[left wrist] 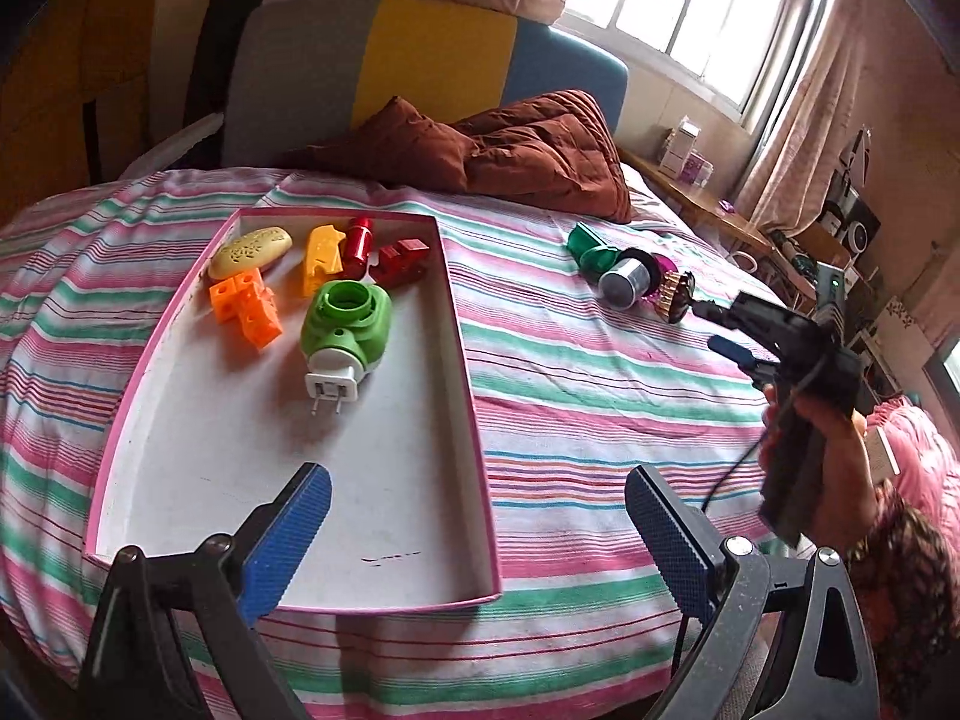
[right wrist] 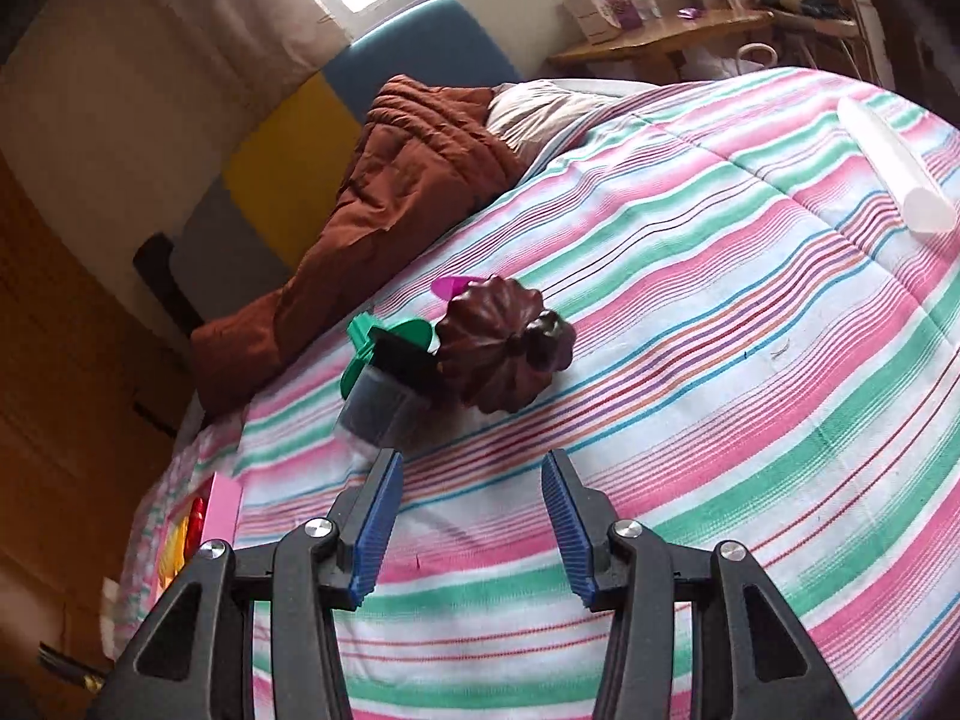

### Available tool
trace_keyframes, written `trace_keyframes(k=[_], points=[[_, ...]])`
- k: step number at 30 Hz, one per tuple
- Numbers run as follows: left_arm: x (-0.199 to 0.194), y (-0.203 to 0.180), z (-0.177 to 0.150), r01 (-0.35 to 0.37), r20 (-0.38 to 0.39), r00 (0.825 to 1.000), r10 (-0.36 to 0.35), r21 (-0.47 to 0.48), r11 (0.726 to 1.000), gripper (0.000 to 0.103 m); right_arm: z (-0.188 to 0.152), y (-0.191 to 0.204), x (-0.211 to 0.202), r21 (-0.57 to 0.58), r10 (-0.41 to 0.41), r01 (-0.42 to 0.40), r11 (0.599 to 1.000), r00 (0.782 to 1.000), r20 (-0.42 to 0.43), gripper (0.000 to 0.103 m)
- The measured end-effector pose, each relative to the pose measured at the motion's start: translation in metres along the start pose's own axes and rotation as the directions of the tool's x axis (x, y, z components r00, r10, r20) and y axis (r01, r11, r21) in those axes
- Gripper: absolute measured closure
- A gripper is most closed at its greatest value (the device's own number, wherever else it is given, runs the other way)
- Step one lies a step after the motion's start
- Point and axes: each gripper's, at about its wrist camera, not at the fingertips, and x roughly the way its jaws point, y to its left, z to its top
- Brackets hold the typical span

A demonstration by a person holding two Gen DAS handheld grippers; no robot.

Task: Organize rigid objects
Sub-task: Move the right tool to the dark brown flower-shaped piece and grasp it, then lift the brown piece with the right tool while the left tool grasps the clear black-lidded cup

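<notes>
A pink-rimmed white tray [left wrist: 414, 480] lies on the striped bed. It holds a green plug-in device [left wrist: 345, 324], orange cubes [left wrist: 249, 309], a yellow block [left wrist: 323, 258], red toys [left wrist: 384, 255] and a beige oval [left wrist: 251, 252]. My left gripper [left wrist: 477, 525] is open over the tray's near right corner, empty. Loose on the bed lie a green piece [left wrist: 591, 249], a silver-ended cylinder [left wrist: 624, 285] and a brown ribbed mould [right wrist: 501, 348]. My right gripper [right wrist: 471, 519] is open, empty, just short of the mould; it also shows in the left wrist view [left wrist: 717, 327].
A brown quilt [left wrist: 510, 150] is heaped by the grey, yellow and blue headboard [left wrist: 420, 66]. A white tube [right wrist: 894, 165] lies far right on the bed. A wooden shelf [right wrist: 660, 42] with boxes stands under the window.
</notes>
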Motion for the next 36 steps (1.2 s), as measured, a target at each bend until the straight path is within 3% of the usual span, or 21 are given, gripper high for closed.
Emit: trace_keyframes(k=[5,12,19,24,30,36], points=[[0.001,-0.007,0.001,-0.013,-0.013,1.000,0.013,0.022,1.000,0.004,0.020,-0.018,0.015,0.140,-0.002,-0.007,0.990,0.998,0.058,0.059],[0.006,-0.009,0.001,-0.035,-0.035,0.999,0.036,0.028,0.999,0.004,0.035,-0.045,0.031,0.301,0.057,-0.085,0.950,0.993,0.102,0.080],[0.011,-0.019,0.003,-0.034,-0.046,0.998,0.036,0.048,0.998,0.004,0.043,-0.050,0.007,0.178,0.050,-0.070,0.982,0.992,0.116,0.080],[0.017,-0.030,0.002,-0.014,-0.061,0.998,0.018,0.061,0.998,0.004,0.043,-0.054,-0.016,0.042,-0.011,0.006,0.999,0.995,0.103,0.080],[0.022,-0.050,0.004,0.009,-0.075,0.997,-0.002,0.093,0.996,0.004,0.031,-0.032,-0.023,-0.197,-0.044,0.067,0.978,0.992,0.118,0.079],[0.022,-0.064,0.004,0.007,-0.077,0.997,0.003,0.127,0.992,0.004,0.032,-0.029,-0.003,-0.175,0.000,0.013,0.984,0.997,0.074,0.072]])
